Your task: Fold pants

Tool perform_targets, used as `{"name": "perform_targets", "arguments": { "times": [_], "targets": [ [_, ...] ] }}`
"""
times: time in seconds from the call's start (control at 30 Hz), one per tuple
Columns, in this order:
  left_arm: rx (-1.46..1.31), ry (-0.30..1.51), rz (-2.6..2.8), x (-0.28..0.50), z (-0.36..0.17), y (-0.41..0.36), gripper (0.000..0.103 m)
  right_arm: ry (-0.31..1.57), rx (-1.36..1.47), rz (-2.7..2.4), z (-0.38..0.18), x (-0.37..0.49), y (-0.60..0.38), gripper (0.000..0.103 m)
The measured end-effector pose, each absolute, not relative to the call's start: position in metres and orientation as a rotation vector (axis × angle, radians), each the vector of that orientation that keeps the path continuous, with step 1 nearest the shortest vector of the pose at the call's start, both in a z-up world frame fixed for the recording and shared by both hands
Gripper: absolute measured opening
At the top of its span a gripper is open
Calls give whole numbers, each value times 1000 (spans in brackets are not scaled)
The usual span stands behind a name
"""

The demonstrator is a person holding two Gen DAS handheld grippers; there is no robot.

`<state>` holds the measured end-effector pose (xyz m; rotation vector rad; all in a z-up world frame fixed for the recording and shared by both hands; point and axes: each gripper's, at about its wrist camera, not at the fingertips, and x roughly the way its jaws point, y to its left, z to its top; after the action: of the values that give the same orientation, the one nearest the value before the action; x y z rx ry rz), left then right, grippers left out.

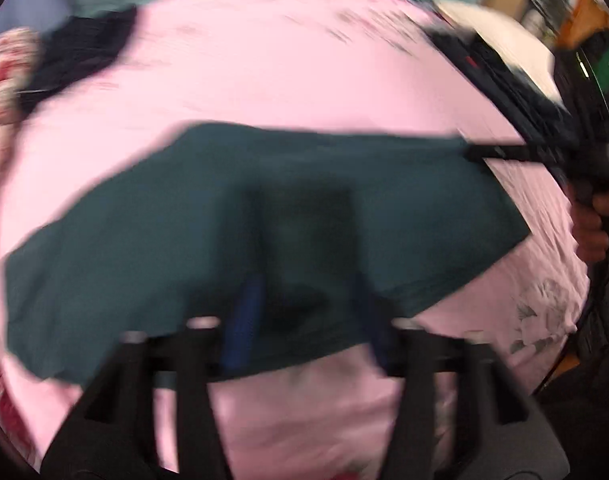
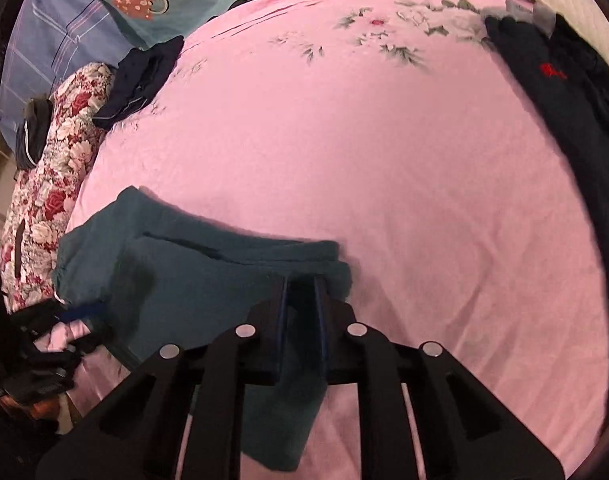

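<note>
Two grippers share the teal pants (image 2: 208, 280), which lie partly folded on the pink bedsheet (image 2: 344, 140). The right gripper (image 2: 302, 280) pinches a doubled edge between nearly closed jaws, probably to carry the fold over evenly. Its view is sharp, showing stacked layers and dark folded clothes (image 2: 144, 76) beyond. The left gripper (image 1: 308, 280) is motion-blurred: fabric sits between its fingers, but its jaw state is unclear.

Dark teal pants (image 2: 208, 280), partly folded in layers (left view blurred), spread on pink sheet (image 2: 344, 140), cloth pinched between the right jaws.
</note>
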<state>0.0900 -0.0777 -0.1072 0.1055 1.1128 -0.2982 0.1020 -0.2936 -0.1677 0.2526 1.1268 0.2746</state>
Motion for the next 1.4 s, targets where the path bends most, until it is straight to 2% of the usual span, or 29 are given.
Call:
{"name": "perform_targets", "arguments": {
  "times": [0.07,0.1,0.17,0.23,0.3,0.4,0.5,0.67,0.83,0.9,0.97,1.13,1.37,1.4],
  "targets": [
    [88,1058,-180,85,-91,-43,89,1096,240,272,-153,94,-288,25],
    [69,1045,-97,82,-83,-16,90,1085,239,281,-151,92,-285,25],
    [20,1051,14,80,-79,30,90,1060,230,322,-141,87,-266,27],
    [-40,1071,124,77,-81,77,90,1042,189,376,-133,83,-235,36],
    [-110,1095,225,72,-86,120,90,1024,139,422,-127,80,-204,41],
    [-232,1114,291,65,-97,167,90,1032,99,486,-128,78,-158,43],
    [-325,1127,283,62,-109,188,90,1061,81,510,-133,75,-127,43],
    [-327,1115,222,68,-122,188,89,1096,38,524,-135,62,-109,44],
    [-297,1093,147,92,-125,194,72,1145,75,470,-142,57,-114,44],
    [-272,1096,96,109,-126,196,58,1153,76,456,-142,55,-114,44],
    [-245,1099,48,121,-129,195,51,1152,64,450,-141,54,-111,44],
    [-245,1172,-74,145,-150,192,42,1159,51,421,-140,50,-110,44],
    [-281,1248,-86,160,-153,193,42,1164,84,367,-141,51,-119,44],
    [-275,1256,-93,162,-152,191,34,1163,89,362,-141,51,-120,44]
  ]
}}
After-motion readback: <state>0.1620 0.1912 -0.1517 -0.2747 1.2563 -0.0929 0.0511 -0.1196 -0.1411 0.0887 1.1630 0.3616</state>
